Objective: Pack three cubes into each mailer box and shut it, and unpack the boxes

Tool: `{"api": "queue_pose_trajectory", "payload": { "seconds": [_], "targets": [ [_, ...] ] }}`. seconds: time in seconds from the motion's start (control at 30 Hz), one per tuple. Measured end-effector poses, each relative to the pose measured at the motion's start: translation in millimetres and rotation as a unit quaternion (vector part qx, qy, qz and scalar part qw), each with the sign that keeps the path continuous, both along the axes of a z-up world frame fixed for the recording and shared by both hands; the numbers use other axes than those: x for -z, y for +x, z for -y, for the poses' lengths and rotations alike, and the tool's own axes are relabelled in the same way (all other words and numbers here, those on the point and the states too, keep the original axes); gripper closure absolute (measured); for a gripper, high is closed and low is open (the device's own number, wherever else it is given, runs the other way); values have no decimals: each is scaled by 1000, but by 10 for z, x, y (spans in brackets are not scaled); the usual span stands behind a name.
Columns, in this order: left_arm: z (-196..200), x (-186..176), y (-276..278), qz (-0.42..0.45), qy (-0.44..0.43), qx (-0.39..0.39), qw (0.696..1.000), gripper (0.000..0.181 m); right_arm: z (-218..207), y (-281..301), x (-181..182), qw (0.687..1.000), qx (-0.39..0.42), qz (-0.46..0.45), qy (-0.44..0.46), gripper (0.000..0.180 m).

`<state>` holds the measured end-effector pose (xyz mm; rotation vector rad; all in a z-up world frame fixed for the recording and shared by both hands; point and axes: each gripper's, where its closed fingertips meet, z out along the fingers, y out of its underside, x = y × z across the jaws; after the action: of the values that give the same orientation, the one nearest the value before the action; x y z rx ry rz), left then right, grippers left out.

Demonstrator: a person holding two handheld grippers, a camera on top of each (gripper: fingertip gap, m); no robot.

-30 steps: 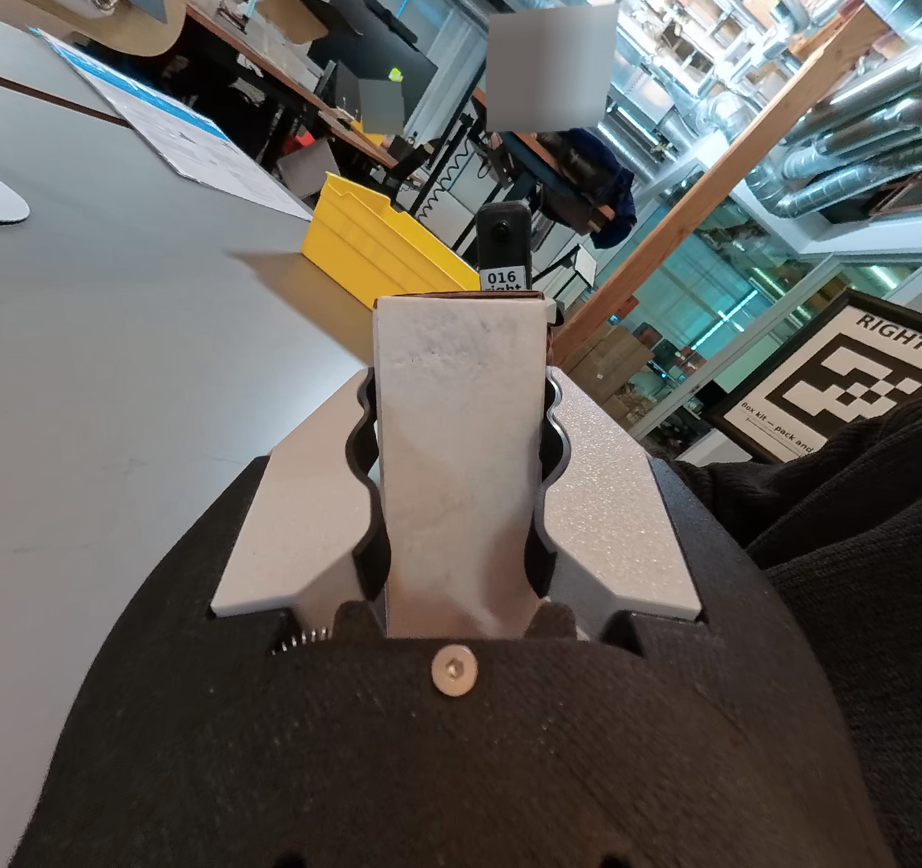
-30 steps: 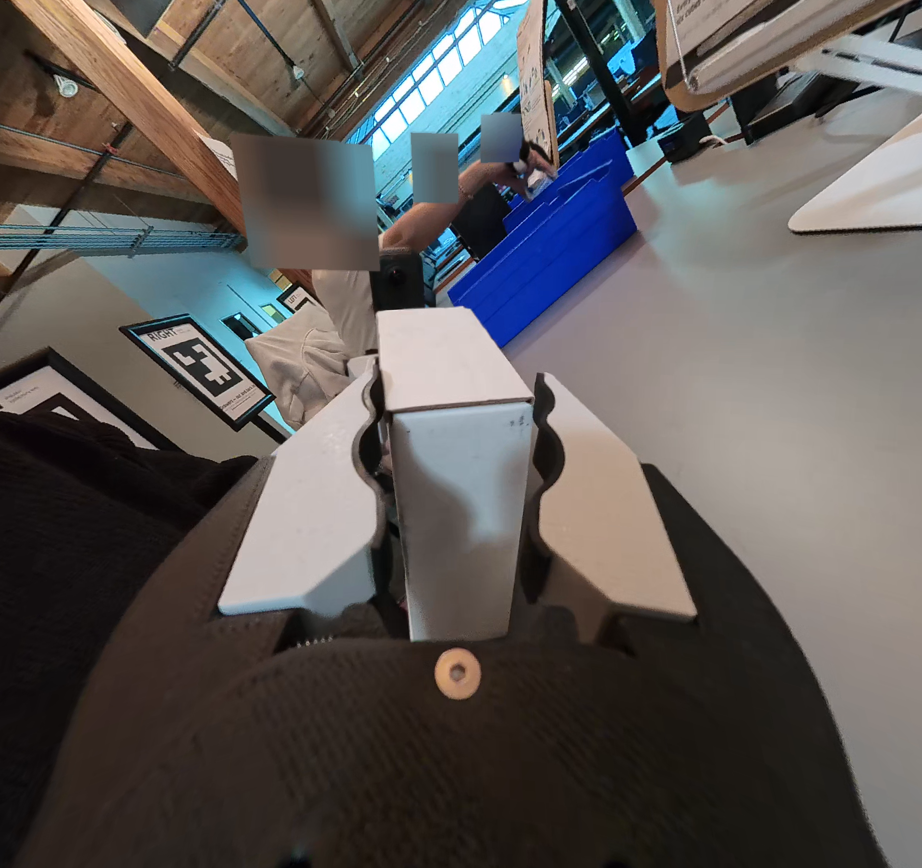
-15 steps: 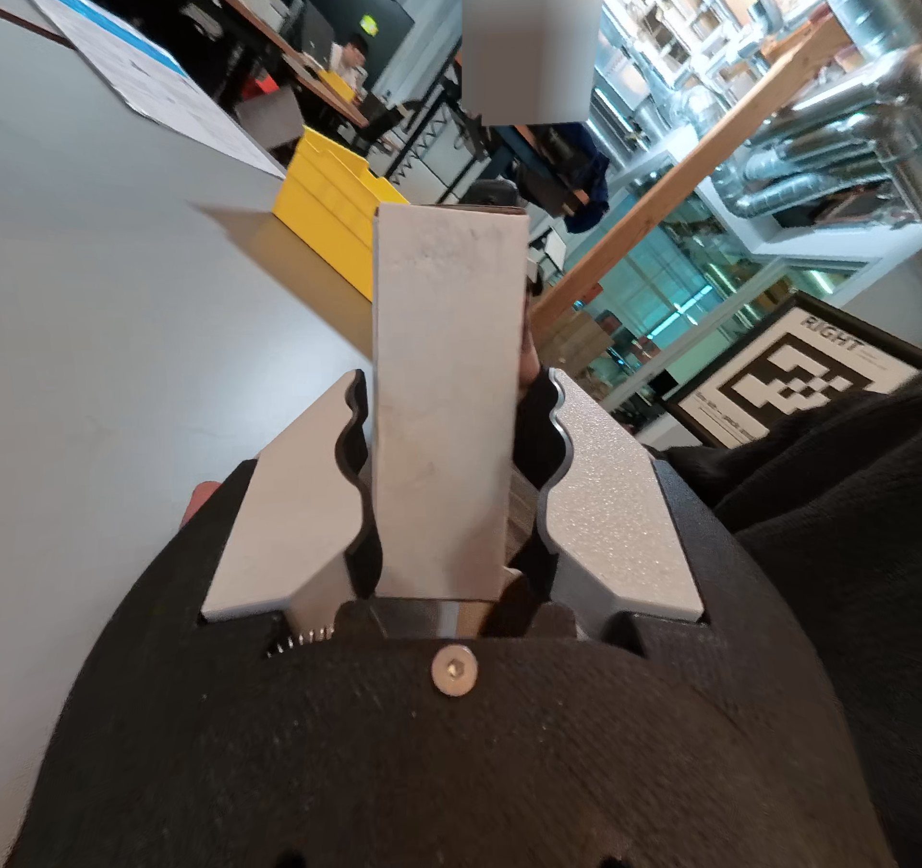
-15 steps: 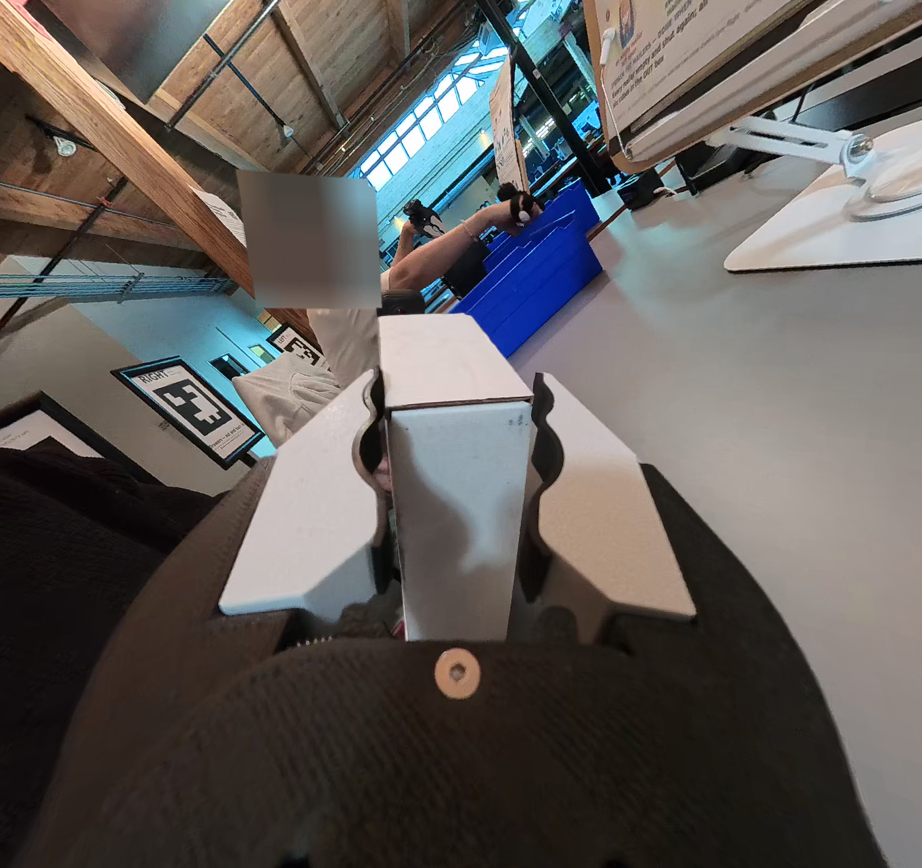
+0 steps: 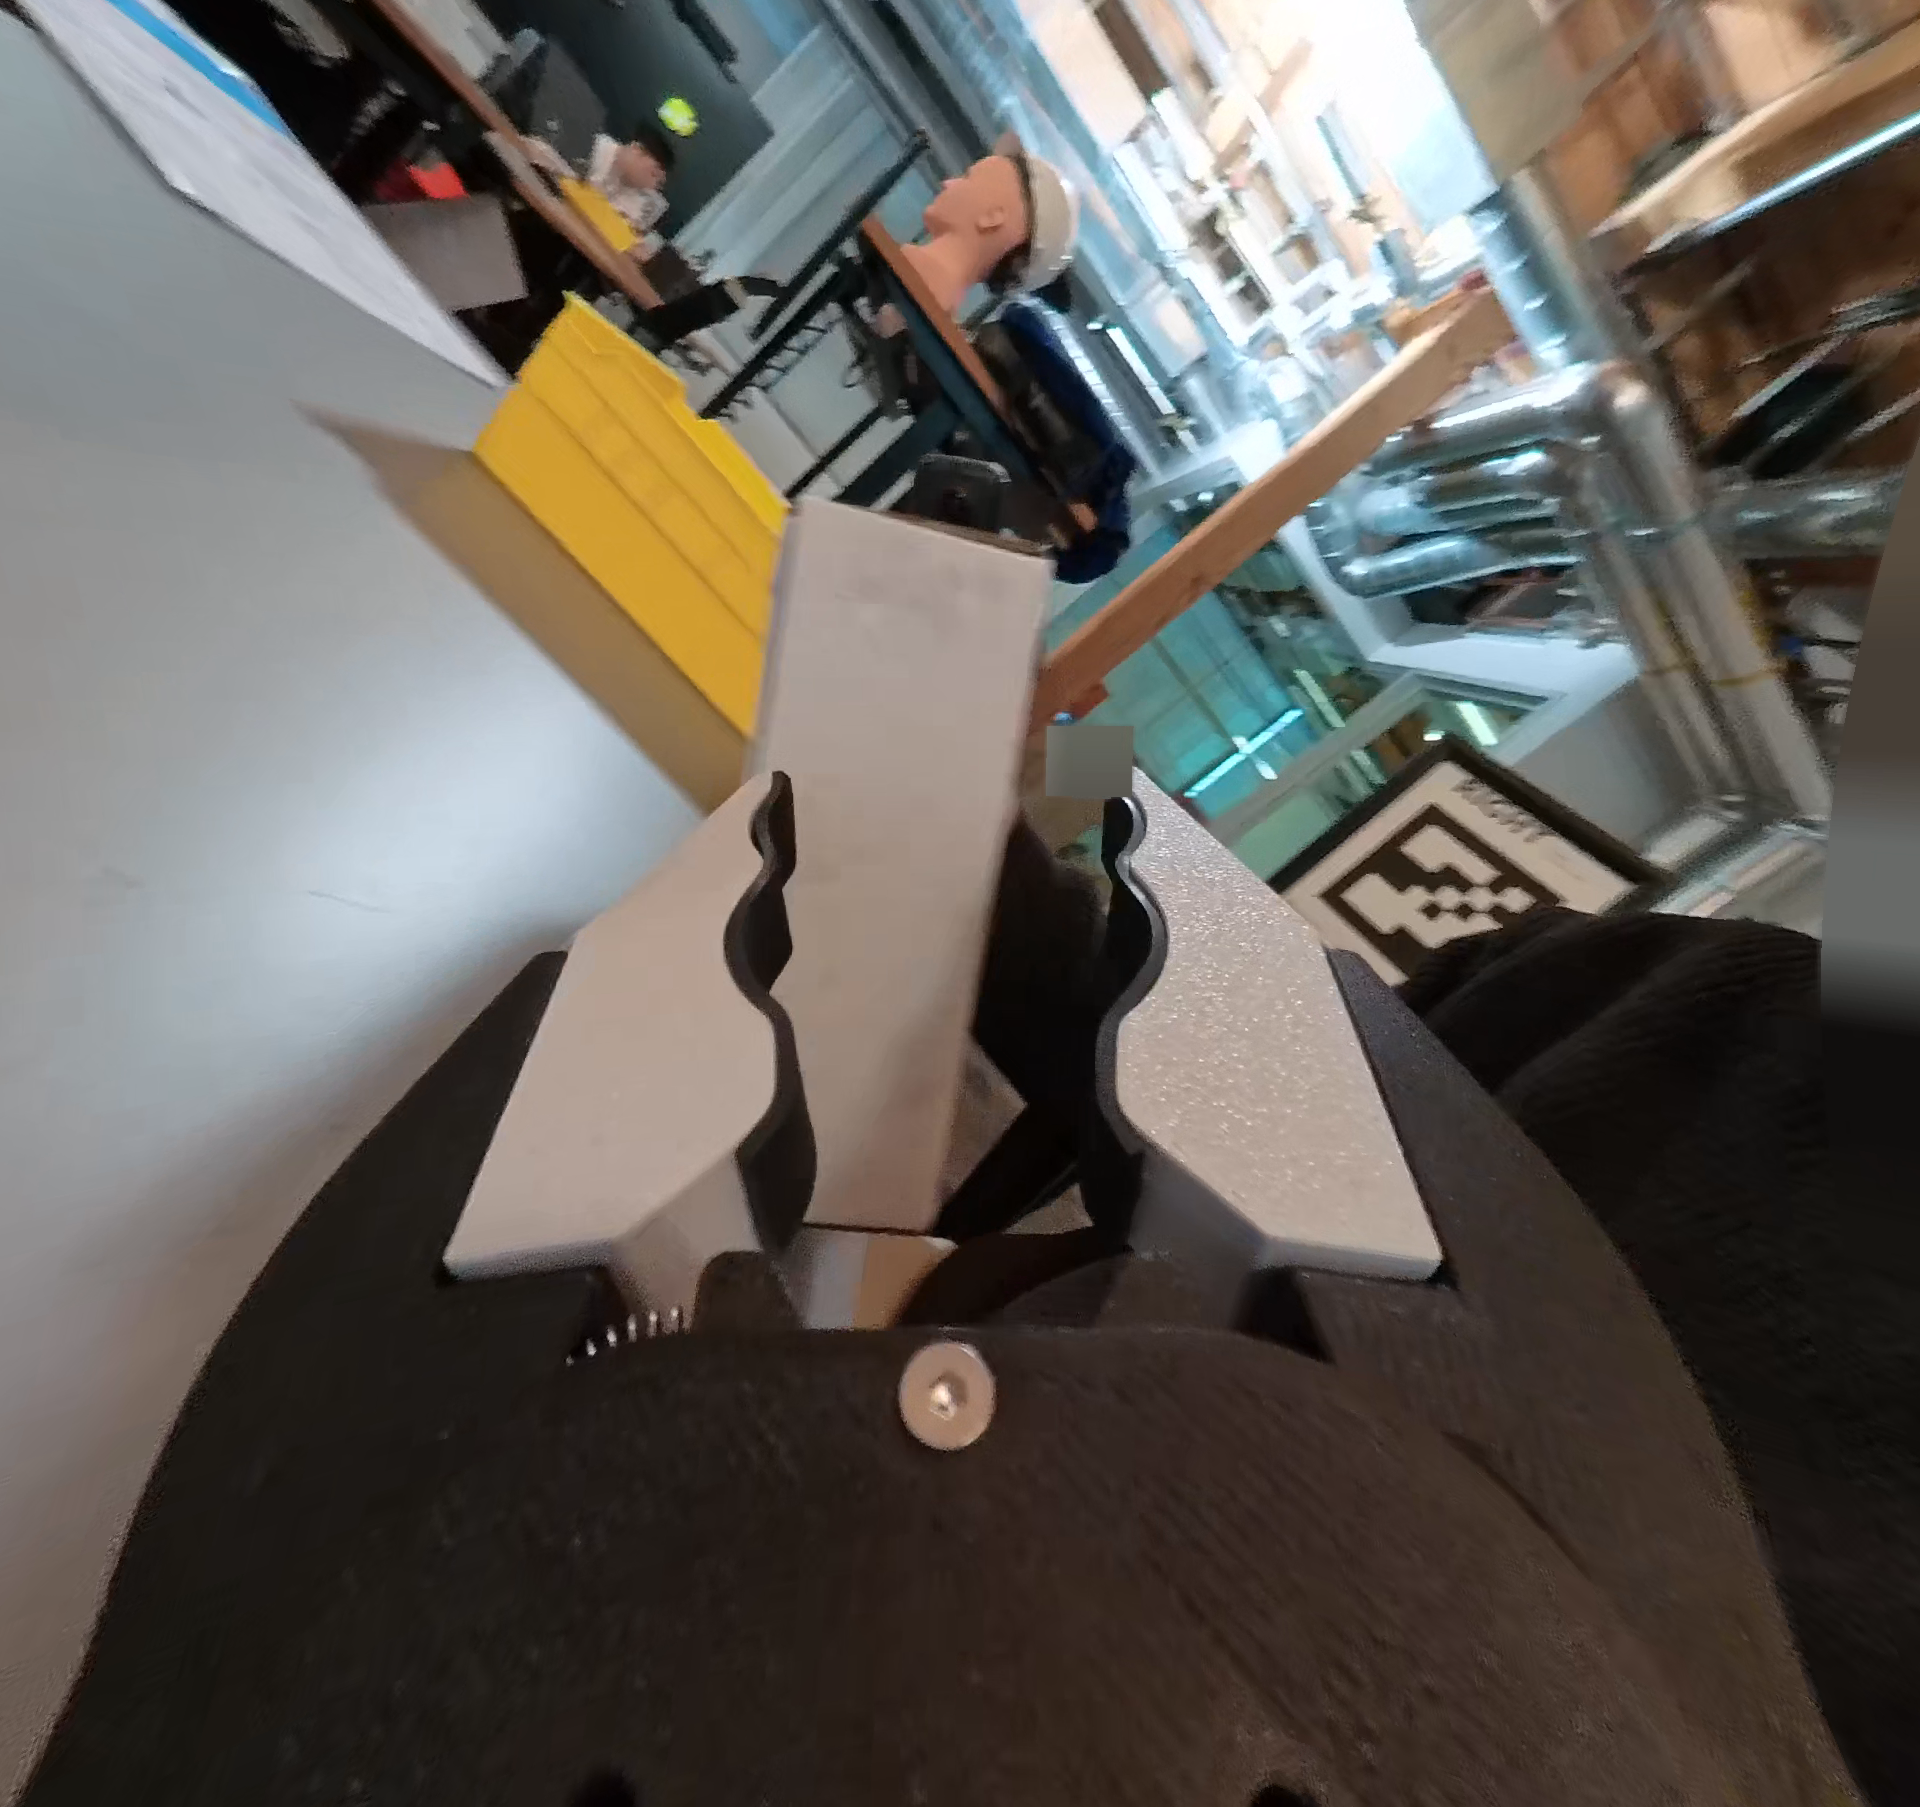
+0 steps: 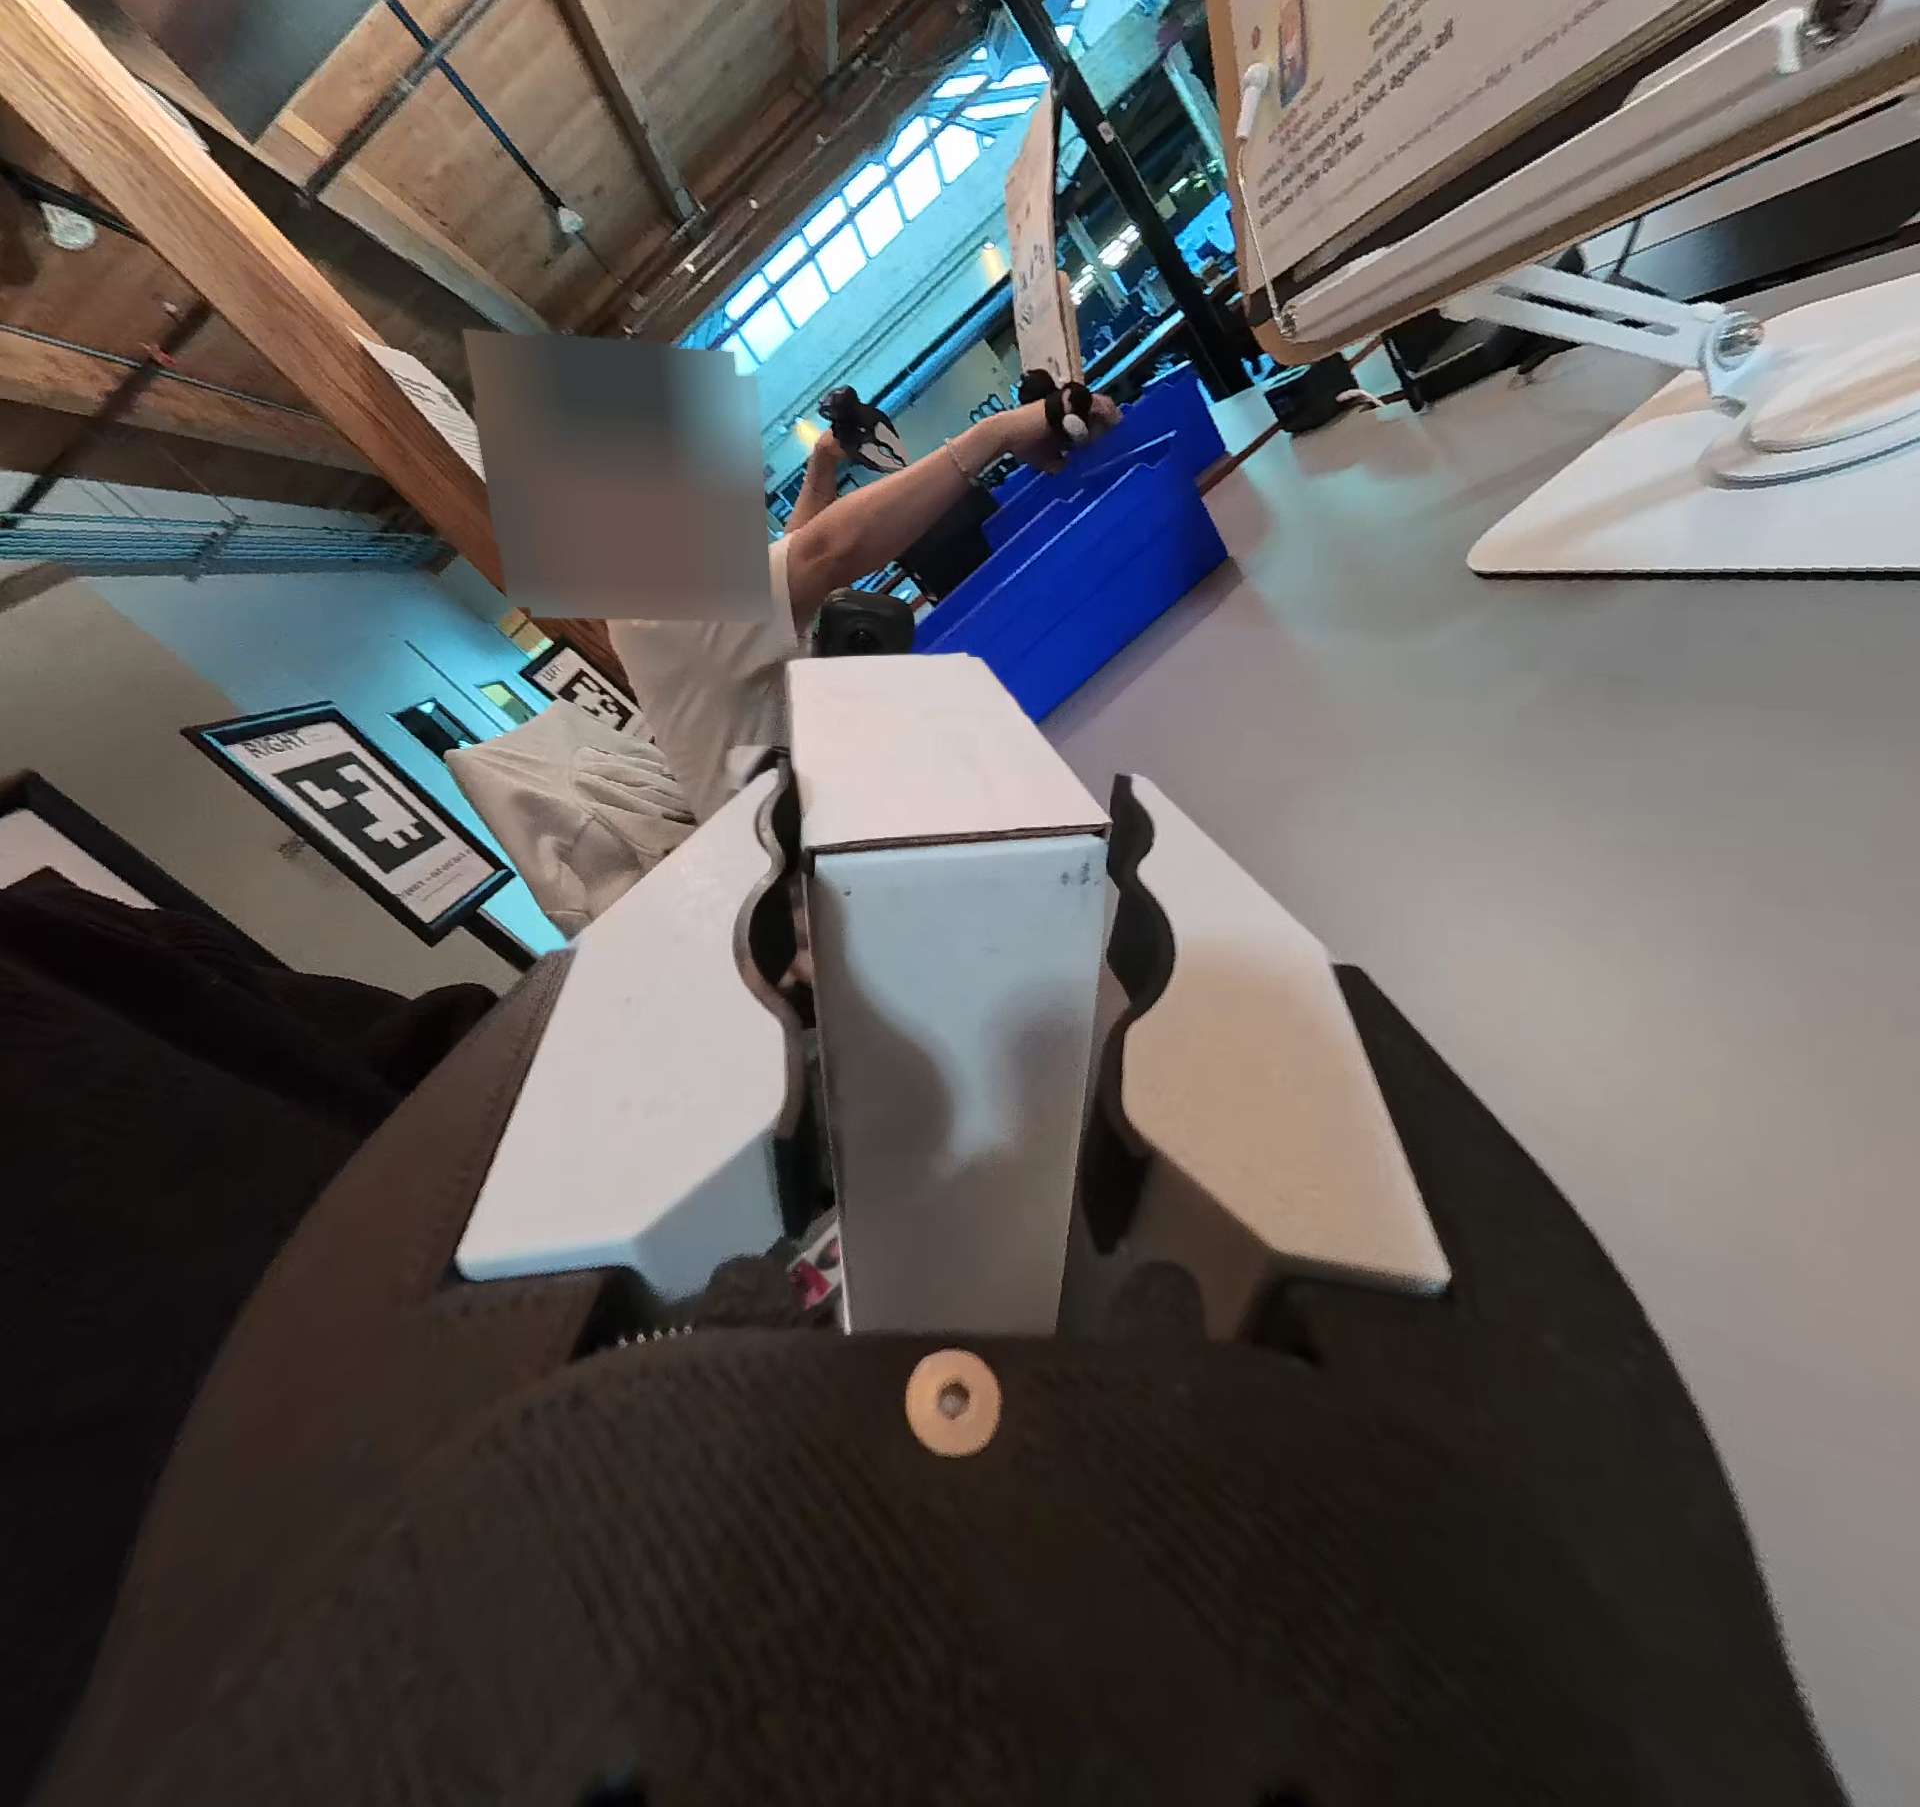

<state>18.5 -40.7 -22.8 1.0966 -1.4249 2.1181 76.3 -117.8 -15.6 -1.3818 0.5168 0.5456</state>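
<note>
A white cardboard mailer box, shut, is held in the air between my two grippers. In the right wrist view my right gripper point(image 6: 953, 786) is shut on one end of the box point(image 6: 951, 1030), both fingers pressing its sides. In the left wrist view my left gripper point(image 5: 948, 801) is open. The other end of the box point(image 5: 894, 822) leans against the left finger point(image 5: 644, 1061), and a dark gap separates it from the right finger point(image 5: 1247, 1051). No cubes are visible.
The grey table point(image 5: 260, 822) lies to the left, with a yellow bin point(image 5: 634, 500) at its far edge. In the right wrist view a blue bin point(image 6: 1081, 552) and a white stand base point(image 6: 1714, 479) are on the table point(image 6: 1507, 874). A person's arm point(image 6: 904, 490) reaches over the blue bin. One gripper's finger ends stand about 11 centimetres off the other's.
My left gripper's jaws have spread apart and let go of the box's end, and the left view has tilted. My right gripper keeps its hold.
</note>
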Motion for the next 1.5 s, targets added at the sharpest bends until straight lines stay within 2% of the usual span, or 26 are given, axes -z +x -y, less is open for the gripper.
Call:
{"api": "queue_pose_trajectory", "payload": {
  "seconds": [0.07,0.2,0.33,0.63,1.13,1.4,1.5],
  "targets": [
    [-6,75,41,0,25,-17,1000,119,5,-26,-64,1000,-10,-11,23,120],
    [36,65,2,-6,17,3,1000,115,10,-33,-87,999,-13,-18,34,120],
    [153,75,-96,2,24,39,999,120,24,-21,-106,999,-11,-22,42,120],
    [72,51,-34,8,21,11,1000,127,49,20,-85,999,0,-17,33,120],
    [175,95,-145,-3,17,63,998,129,44,9,-134,999,5,-7,41,120],
    [109,105,7,-52,-22,19,998,123,20,38,-105,999,26,10,22,120],
    [132,108,33,-53,-11,3,999,116,23,59,-84,999,33,10,17,120]
  ]
}}
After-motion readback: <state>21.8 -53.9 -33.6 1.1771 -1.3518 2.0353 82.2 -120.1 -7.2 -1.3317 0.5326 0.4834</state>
